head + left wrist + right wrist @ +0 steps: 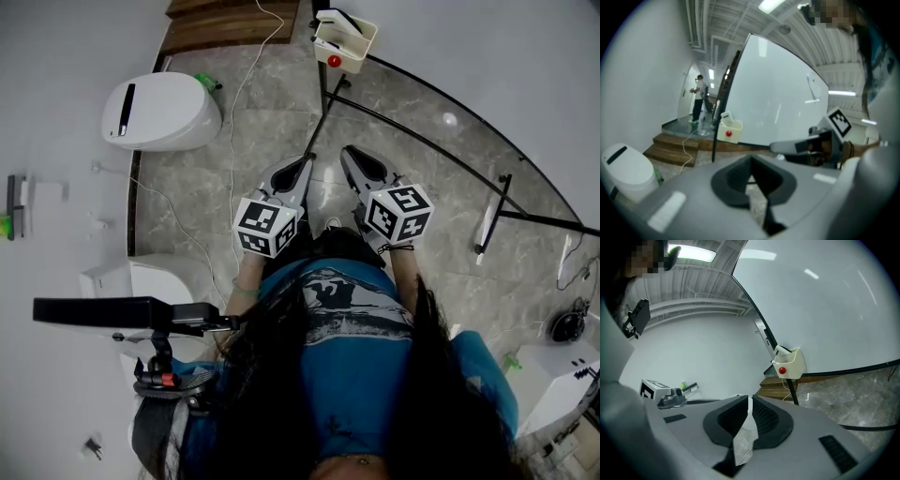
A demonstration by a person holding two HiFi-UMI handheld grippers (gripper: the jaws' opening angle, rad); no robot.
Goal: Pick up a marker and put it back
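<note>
Both my left gripper [305,161] and right gripper [349,152] are clenched on nothing, well short of the cream holder [354,52] on the whiteboard [487,56], where I reckon the marker sits unseen: light, stiff, slick, best pinched mid-barrel

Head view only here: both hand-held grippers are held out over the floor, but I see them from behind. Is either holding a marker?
Observer: No. In the right gripper view the right hand-held gripper is shut on nothing.
Operator: And the left?
Observer: The left hand-held gripper is shut too, with nothing between its jaws.
Operator: Anyone else around?
Observer: A person stands beyond the wooden steps, seen in the left gripper view.
</note>
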